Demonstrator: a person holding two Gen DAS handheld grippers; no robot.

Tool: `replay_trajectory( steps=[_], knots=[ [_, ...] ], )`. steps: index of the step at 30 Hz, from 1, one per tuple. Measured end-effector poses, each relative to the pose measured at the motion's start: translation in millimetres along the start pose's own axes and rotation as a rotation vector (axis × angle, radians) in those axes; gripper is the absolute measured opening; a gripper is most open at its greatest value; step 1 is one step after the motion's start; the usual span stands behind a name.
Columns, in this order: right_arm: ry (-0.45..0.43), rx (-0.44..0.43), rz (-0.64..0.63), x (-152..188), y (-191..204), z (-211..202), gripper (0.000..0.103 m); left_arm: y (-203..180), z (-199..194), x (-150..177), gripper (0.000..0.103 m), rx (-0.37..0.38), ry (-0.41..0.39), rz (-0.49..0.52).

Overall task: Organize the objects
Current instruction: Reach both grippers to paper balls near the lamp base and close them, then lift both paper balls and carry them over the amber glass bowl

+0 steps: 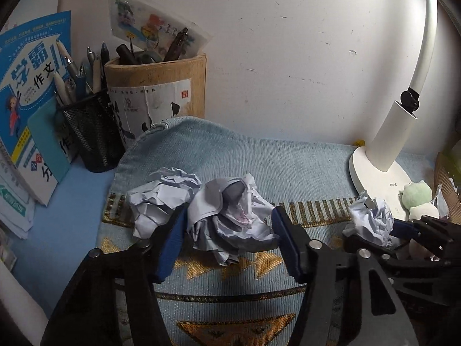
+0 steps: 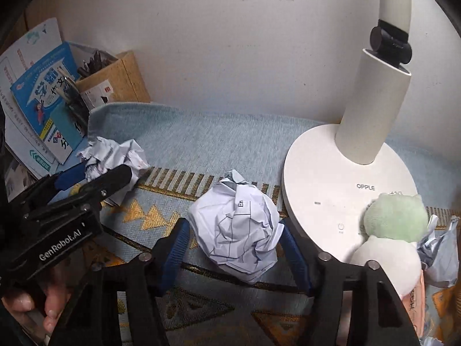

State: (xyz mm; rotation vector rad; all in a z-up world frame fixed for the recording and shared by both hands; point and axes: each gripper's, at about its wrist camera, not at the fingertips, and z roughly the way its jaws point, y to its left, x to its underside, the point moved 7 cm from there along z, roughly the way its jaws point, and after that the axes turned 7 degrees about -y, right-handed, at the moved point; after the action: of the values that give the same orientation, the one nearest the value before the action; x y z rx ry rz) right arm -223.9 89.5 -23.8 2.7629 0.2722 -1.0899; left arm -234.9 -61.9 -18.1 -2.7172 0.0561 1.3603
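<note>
Crumpled paper balls lie on a light blue woven mat (image 1: 288, 158). In the left wrist view my left gripper (image 1: 227, 239) has its blue pads on both sides of a large crumpled paper ball (image 1: 230, 219), touching it. A second paper ball (image 1: 161, 199) lies just left of it. In the right wrist view my right gripper (image 2: 234, 245) closes on another crumpled paper ball (image 2: 239, 230), with both pads against its sides. That ball (image 1: 371, 219) and the right gripper (image 1: 374, 232) also show at the right of the left wrist view.
A white desk lamp (image 2: 345, 178) stands at the right, with a green plush frog (image 2: 394, 216) on its base. A cardboard pen holder (image 1: 161, 92), a black mesh pen cup (image 1: 92, 132) and leaning books (image 1: 31, 92) stand at the back left against the wall.
</note>
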Motion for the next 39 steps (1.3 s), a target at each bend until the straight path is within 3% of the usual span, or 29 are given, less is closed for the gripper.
replay_trajectory(
  steps=[2,7,11,15,19,23,28,33,39],
  knots=[
    [-0.011,0.006,-0.006,2.9,0.7,0.5,0.048,-4.5,-5.1,-0.1,0.044,0.005,-0.021,0.019],
    [-0.082,-0.016,0.016,-5.0,-0.1,-32.7,0.047,-15.7,-33.7,-5.7,0.043,0.042,-0.084,0.038],
    [-0.12,-0.05,0.012,-1.1,5.6,-83.7,0.047,-36.4,-81.1,-3.0,0.043,0.088,-0.107,0.044],
    [-0.164,-0.066,-0.012,36.8,7.6,-146.3,0.047,-68.9,-135.9,11.1,0.044,0.144,-0.136,0.057],
    [-0.173,-0.097,0.039,94.7,-7.2,-186.2,0.047,-91.6,-168.6,54.7,0.043,0.203,-0.116,-0.053],
    [-0.179,-0.081,0.05,139.5,-24.2,-204.6,0.048,-119.7,-176.3,100.0,0.043,0.183,-0.089,-0.063],
    [-0.172,-0.061,0.063,163.7,-34.4,-196.0,0.048,-128.4,-169.3,117.2,0.043,0.144,-0.08,-0.022],
    [-0.181,-0.08,0.064,161.6,-35.3,-194.7,0.048,-121.8,-162.3,119.8,0.043,0.153,-0.048,-0.061],
    [-0.196,-0.075,0.037,160.8,-30.0,-196.8,0.048,-124.7,-165.1,119.2,0.043,0.131,-0.067,-0.042]
  ],
)
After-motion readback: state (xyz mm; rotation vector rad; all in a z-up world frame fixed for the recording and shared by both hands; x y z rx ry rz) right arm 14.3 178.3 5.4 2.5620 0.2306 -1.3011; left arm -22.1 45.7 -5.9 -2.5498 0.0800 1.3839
